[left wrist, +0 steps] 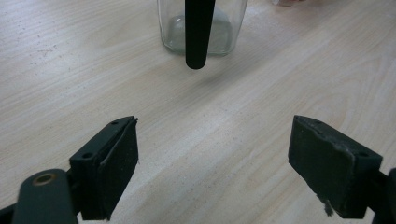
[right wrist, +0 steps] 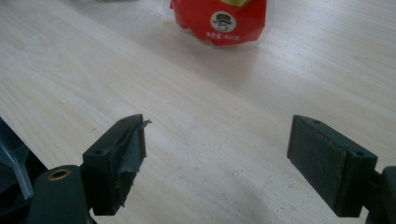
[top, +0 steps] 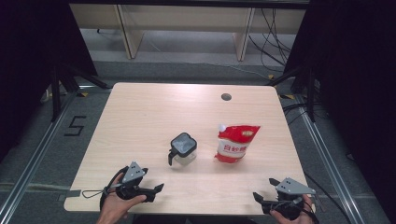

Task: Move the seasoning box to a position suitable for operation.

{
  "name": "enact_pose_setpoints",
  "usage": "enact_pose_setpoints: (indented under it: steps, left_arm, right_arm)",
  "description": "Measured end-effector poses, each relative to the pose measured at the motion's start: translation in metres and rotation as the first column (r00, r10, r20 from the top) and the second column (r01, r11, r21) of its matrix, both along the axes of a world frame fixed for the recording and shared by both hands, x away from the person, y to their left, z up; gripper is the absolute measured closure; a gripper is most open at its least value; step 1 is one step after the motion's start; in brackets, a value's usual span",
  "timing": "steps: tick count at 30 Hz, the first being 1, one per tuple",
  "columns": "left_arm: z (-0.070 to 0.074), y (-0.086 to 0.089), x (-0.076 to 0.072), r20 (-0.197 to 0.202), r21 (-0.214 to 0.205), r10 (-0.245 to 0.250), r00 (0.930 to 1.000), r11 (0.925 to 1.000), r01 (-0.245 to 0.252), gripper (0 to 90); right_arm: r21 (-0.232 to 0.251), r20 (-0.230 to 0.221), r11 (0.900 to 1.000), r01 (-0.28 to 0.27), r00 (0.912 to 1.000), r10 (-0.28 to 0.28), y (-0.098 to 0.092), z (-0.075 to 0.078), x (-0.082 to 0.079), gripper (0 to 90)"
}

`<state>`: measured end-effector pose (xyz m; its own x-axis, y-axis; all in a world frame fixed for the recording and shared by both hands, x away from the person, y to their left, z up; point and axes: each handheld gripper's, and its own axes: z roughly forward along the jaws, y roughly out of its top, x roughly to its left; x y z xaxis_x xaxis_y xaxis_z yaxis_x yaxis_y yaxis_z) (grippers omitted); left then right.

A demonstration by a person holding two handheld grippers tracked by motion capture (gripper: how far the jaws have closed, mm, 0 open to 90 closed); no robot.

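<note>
While claws [top: 159, 189] gape (both), jar [top: 183, 148] waits.

Lab recording bay — black curtains [top: 28, 56] either side, floor rails [top: 32, 154], loose cables [top: 271, 42] beyond the wooden table [top: 140, 112].

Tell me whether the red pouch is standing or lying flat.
Standing. The red pouch stands upright on the table, white cap at top, its base resting on the wood.

Bare table [top: 140, 116] all round, glass jar [top: 183, 149] and red pouch [top: 235, 143] mid-table, gap between them
</note>
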<state>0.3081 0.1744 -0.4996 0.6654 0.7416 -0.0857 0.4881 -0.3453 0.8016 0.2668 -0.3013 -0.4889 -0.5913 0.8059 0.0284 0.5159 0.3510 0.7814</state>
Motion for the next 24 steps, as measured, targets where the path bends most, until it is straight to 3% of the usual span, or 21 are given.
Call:
enact_pose_setpoints:
  steps: [1, 2, 3, 4, 5, 8, 10, 12, 13, 15, 16, 21, 22, 24]
  left_arm:
    - [0.001, 0.001, 0.000, -0.001, 0.015, -0.006, 1.0000, 0.9999, 0.006, 15.8]
    - [0.000, 0.000, 0.001, 0.002, -0.001, 0.000, 1.0000, 1.0000, 0.000, 16.1]
    - [0.000, 0.000, 0.001, 0.004, -0.003, 0.002, 1.0000, 1.0000, -0.002, 16.5]
    - [0.001, 0.002, 0.002, 0.006, 0.023, -0.011, 0.9999, 0.9997, 0.011, 16.6]
    - [0.001, 0.000, 0.002, 0.007, 0.002, 0.003, 1.0000, 1.0000, -0.003, 16.7]
    - [0.003, 0.000, 0.004, 0.002, 0.021, -0.008, 1.0000, 0.9998, 0.008, 17.7]
    - [0.002, -0.003, 0.005, 0.012, -0.008, 0.008, 0.9999, 0.9999, -0.008, 18.0]
    - [0.003, -0.004, 0.007, 0.017, -0.008, 0.001, 0.9998, 1.0000, -0.001, 19.1]
    - [0.004, -0.004, 0.007, 0.015, 0.001, 0.005, 0.9999, 1.0000, -0.005, 19.2]
    - [0.005, -0.004, 0.009, 0.024, -0.002, 0.003, 0.9997, 1.0000, -0.003, 19.6]
    - [0.005, -0.005, 0.010, 0.023, -0.007, 0.015, 0.9996, 0.9999, -0.014, 20.1]
    - [0.006, -0.007, 0.017, 0.027, 0.016, 0.005, 0.9996, 0.9999, -0.006, 21.9]
    - [0.005, -0.011, 0.019, 0.030, -0.005, 0.014, 0.9994, 0.9999, -0.014, 22.3]
    - [0.005, -0.013, 0.022, 0.034, 0.022, -0.007, 0.9994, 0.9997, 0.006, 23.3]
  right_arm:
    - [0.001, -0.001, 0.9998, 0.020, 0.9998, -0.020, 0.000, 0.001, -0.001, 20.4]
    - [-0.010, 0.015, 0.9999, 0.012, 0.9998, -0.012, 0.000, 0.000, 0.000, 20.7]
    - [-0.004, 0.012, 0.9992, 0.039, 0.9992, -0.039, 0.001, 0.000, -0.002, 20.9]
    - [-0.005, 0.003, 0.9994, 0.035, 0.9994, -0.035, 0.001, 0.000, -0.002, 20.9]
    - [0.004, -0.010, 0.9993, 0.038, 0.9992, -0.038, 0.002, -0.001, -0.002, 20.9]
    - [0.000, -0.001, 0.9997, 0.023, 0.9997, -0.023, 0.000, -0.001, 0.000, 24.1]
    - [-0.002, 0.000, 0.9999, 0.017, 0.9999, -0.017, -0.002, -0.001, 0.001, 24.8]
    - [0.004, -0.014, 0.9993, 0.036, 0.9992, -0.036, -0.002, 0.000, 0.000, 25.3]
    - [0.001, -0.010, 0.9999, 0.012, 0.9999, -0.012, -0.004, 0.000, 0.002, 25.2]
    - [0.010, -0.007, 0.9998, 0.016, 0.9998, -0.016, -0.004, 0.000, 0.002, 25.2]
    - [-0.012, 0.012, 0.9997, 0.020, 0.9997, -0.020, -0.005, 0.001, 0.002, 25.3]
    - [-0.002, 0.011, 0.9995, 0.031, 0.9995, -0.031, -0.003, 0.000, 0.002, 25.2]
    - [-0.003, 0.011, 0.9993, 0.038, 0.9992, -0.038, -0.003, 0.000, 0.001, 25.2]
    - [-0.009, 0.012, 0.9994, 0.033, 0.9994, -0.033, -0.003, 0.000, 0.001, 25.3]
